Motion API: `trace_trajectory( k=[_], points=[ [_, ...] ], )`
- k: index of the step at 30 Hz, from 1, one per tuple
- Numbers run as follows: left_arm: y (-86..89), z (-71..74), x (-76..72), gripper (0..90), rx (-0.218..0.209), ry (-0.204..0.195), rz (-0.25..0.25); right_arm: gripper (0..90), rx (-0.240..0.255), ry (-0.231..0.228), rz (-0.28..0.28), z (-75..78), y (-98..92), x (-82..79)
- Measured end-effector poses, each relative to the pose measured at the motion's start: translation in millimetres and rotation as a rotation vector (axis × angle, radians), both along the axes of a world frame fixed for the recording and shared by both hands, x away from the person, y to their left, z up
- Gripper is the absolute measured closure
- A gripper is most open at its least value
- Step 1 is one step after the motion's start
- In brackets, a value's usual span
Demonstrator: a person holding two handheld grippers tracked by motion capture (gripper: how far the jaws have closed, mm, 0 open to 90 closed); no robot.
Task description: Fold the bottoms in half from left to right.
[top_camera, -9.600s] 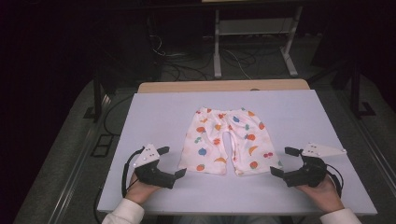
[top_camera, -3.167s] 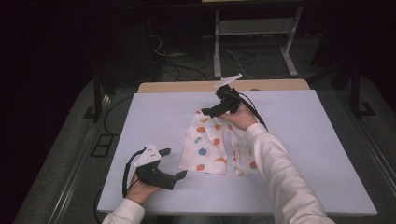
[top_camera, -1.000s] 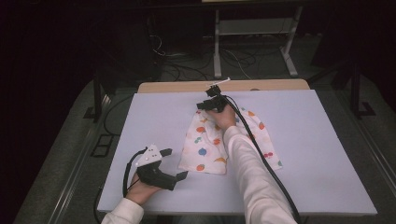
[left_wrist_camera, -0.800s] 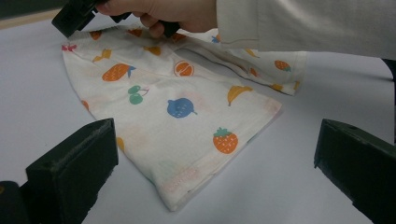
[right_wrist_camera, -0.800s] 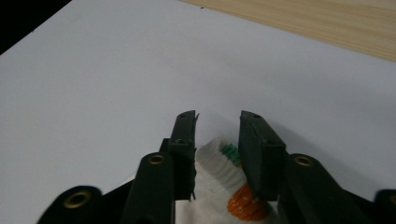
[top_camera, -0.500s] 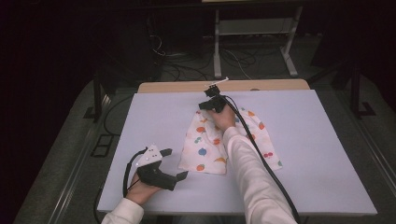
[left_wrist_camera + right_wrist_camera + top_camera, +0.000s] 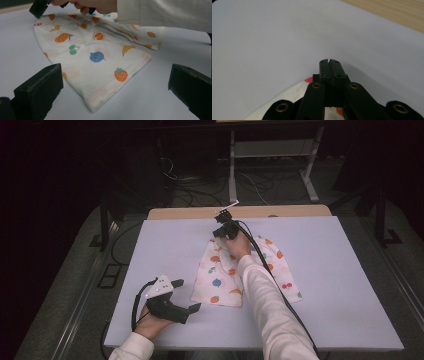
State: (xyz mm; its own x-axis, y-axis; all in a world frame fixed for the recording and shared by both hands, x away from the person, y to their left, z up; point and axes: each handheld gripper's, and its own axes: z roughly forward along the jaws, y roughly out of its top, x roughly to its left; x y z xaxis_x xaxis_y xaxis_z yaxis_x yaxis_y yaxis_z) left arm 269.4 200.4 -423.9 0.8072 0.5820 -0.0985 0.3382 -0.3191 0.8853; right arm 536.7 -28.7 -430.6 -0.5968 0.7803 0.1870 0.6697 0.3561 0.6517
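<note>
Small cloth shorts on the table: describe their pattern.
The small cloth shorts are white with colourful fruit prints, clearest in the left gripper view.

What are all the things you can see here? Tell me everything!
Shorts: one pair, white with colourful fruit prints, folded, middle of the table.
Table: one, pale lilac top with a wooden strip along the far edge.
Metal frame: one, grey, on the dark floor beyond the table.
Floor cables: several, dark, behind the table.
Left gripper: one, black, jaws open, near edge of the table.
Right gripper: one, black, jaws closed, at the shorts' far edge.
</note>
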Motion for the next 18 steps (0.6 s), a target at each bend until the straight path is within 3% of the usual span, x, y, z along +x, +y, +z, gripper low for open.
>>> trace_trajectory(
  k=[8, 12, 18],
  points=[
    [-2.4, 1.4, 2.9, 0.0, 0.006, 0.047, 0.007, 88.7, 0.065, -0.019, -0.009, 7.7, -7.8, -10.2],
    [-1.3, 7.1, 5.4, 0.0, -0.014, 0.064, 0.034, 88.7, 0.100, -0.034, -0.008, 10.9, -12.7, -16.7],
    [-1.3, 9.8, 14.5, 0.0, -0.011, 0.107, 0.079, 88.7, 0.116, -0.062, 0.013, 16.8, -19.0, -25.5]
  ],
)
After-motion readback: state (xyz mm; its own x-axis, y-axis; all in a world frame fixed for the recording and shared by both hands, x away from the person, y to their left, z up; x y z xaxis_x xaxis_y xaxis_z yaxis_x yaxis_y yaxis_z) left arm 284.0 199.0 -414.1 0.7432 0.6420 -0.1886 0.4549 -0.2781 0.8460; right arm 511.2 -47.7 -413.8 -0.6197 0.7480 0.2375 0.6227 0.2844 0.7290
